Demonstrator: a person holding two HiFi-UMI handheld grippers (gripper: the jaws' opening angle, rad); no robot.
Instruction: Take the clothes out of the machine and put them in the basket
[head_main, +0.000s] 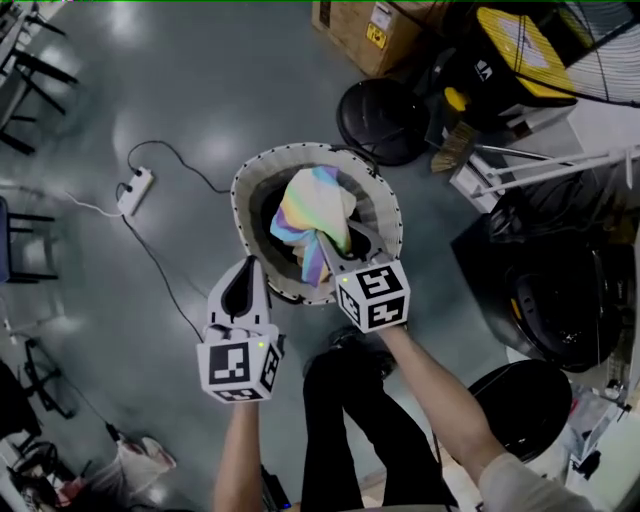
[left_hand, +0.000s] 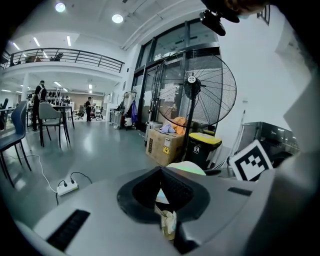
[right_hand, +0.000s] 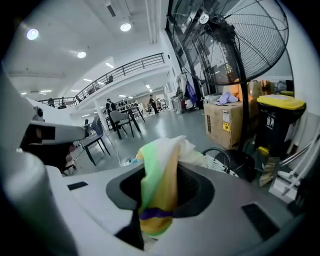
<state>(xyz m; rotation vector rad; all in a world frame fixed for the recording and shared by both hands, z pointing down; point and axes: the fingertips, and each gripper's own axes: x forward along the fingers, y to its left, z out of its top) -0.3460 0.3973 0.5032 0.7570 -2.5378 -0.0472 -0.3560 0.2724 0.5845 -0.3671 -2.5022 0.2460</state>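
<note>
A round basket (head_main: 252, 172) with a white rim and dark lining stands on the floor in the head view. Above its opening hangs a rainbow-striped cloth (head_main: 312, 212), pinched at its lower end by my right gripper (head_main: 335, 262). In the right gripper view the cloth (right_hand: 160, 180) runs up between the shut jaws of the right gripper (right_hand: 150, 220), and the basket rim (right_hand: 227, 167) shows behind. My left gripper (head_main: 243, 290) hovers at the basket's near left edge with its jaws together. In its own view, the left gripper (left_hand: 167, 222) has only a small pale scrap at the tips.
A power strip (head_main: 135, 190) and its cable lie on the floor left of the basket. A cardboard box (head_main: 365, 30), a yellow-lidded bin (head_main: 505, 55), a fan base (head_main: 385, 120) and dark round equipment (head_main: 555, 305) crowd the right side. The person's legs (head_main: 350, 420) are below.
</note>
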